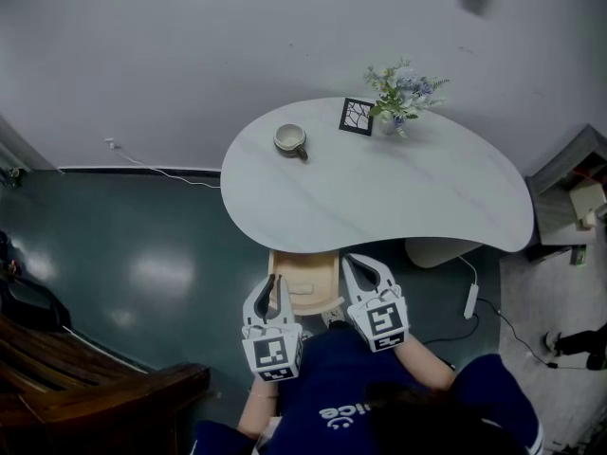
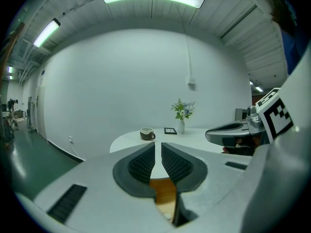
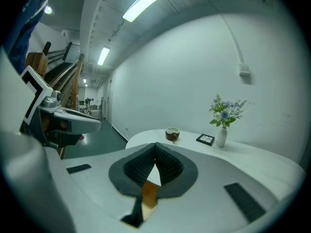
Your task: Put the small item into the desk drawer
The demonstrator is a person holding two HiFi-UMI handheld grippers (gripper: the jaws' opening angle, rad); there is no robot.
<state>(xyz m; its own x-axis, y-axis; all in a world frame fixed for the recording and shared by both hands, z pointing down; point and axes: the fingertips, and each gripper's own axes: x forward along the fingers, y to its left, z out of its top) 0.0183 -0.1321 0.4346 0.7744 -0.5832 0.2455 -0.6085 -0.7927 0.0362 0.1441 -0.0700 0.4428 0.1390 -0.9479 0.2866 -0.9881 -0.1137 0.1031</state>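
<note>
The person is standing at the near edge of a white, rounded desk (image 1: 427, 197), holding both grippers low and side by side in front of a dark blue top (image 1: 332, 387). The left gripper (image 1: 272, 287) is pointing toward the desk, and in the left gripper view its fingers (image 2: 141, 165) are standing only a narrow slit apart, with nothing between them. The right gripper (image 1: 365, 271) is hovering just beside it, and in the right gripper view its fingers (image 3: 170, 166) are meeting at the tips, gripping nothing. Neither gripper is touching the desk. On the far side of the desk a cup (image 1: 290, 139) is sitting alone toward the left. Near it to the right a small framed picture (image 1: 357, 117) is lying just beside a vase of flowers (image 1: 398, 98). All three are resting well apart from both grippers, and I cannot tell which of them is the small item. A light wooden piece (image 1: 305, 278) is showing under the near edge of the desk, directly ahead of the grippers. Whether it is the drawer or a seat I cannot tell. A white cable (image 1: 161, 171) is trailing over the dark green floor (image 1: 142, 254) along the wall.
</note>
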